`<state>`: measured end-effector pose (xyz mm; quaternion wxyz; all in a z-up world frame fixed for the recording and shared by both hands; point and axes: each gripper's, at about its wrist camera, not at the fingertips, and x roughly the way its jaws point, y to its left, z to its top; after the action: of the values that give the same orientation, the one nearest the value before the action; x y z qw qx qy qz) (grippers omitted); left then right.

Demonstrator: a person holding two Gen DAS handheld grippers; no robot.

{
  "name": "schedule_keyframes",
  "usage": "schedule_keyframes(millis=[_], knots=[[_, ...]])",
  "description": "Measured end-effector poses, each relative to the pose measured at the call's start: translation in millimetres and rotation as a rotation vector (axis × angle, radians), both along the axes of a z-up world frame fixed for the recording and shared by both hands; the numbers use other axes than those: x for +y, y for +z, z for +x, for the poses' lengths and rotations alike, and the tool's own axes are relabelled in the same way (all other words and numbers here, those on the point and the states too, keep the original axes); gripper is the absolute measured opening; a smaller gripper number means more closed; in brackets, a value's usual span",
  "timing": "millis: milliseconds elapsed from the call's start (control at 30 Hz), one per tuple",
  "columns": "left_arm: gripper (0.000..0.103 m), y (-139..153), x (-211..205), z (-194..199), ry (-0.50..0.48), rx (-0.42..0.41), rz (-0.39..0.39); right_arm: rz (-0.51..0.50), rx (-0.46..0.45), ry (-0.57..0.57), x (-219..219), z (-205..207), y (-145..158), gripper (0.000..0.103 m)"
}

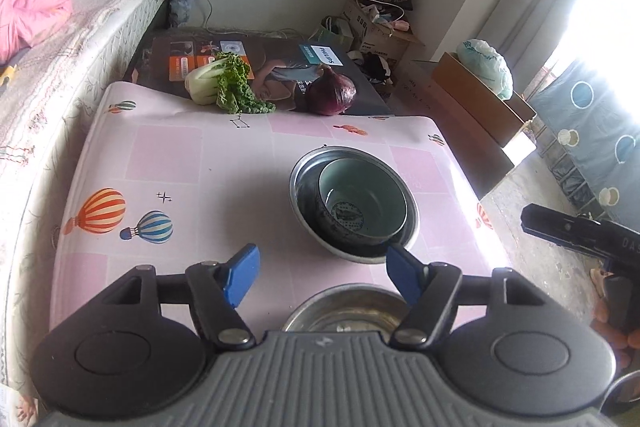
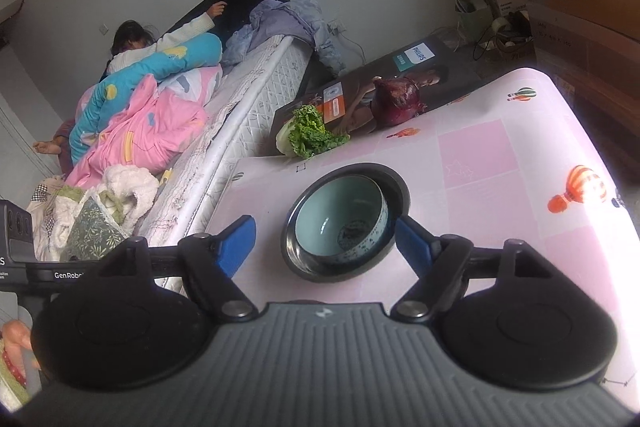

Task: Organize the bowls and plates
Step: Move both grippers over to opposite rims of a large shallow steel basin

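Hovering over a pink balloon-print surface (image 1: 168, 155), the left gripper (image 1: 322, 275) and the right gripper (image 2: 325, 247) both hang with their blue-padded jaws apart and nothing between the pads. At the surface's centre a ceramic bowl (image 1: 362, 203), pale green inside with a dark patterned outside, sits tilted within a wider steel bowl (image 1: 316, 227), leaning toward that bowl's 3 o'clock side in the left wrist view. A second steel bowl (image 1: 340, 311) lies at 6 o'clock from the pair, partly hidden behind the left gripper's body. Toward 12 o'clock, at the far edge, a leafy green vegetable (image 1: 224, 83) and a red onion (image 1: 332, 95) rest on a dark printed box (image 1: 276, 59). A bed (image 2: 248, 115) piled with pink and blue bedding runs along the 9 o'clock side, where a person lies.
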<state>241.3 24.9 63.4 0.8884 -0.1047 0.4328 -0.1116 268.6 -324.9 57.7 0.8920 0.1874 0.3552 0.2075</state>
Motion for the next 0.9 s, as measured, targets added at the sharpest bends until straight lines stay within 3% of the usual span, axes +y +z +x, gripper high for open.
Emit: schedule_keyframes(millis=[200, 300, 467, 700, 900], knots=[[0.082, 4, 7, -72, 0.001, -0.067, 0.056, -0.073, -0.051, -0.049, -7, -86, 10, 0.078], [0.084, -2, 12, -109, 0.045, -0.091, 0.1, -0.094, -0.09, -0.076, -3, -132, 11, 0.08], [0.086, -16, 31, -160, 0.122, -0.098, 0.104, -0.083, -0.12, -0.082, 11, -183, 5, 0.084], [0.089, -44, 62, -201, 0.233, -0.075, 0.067, -0.085, -0.054, -0.026, 61, -207, -31, 0.084], [0.089, -69, 75, -224, 0.264, -0.055, 0.116, -0.087, 0.018, 0.045, 104, -207, -57, 0.084]])
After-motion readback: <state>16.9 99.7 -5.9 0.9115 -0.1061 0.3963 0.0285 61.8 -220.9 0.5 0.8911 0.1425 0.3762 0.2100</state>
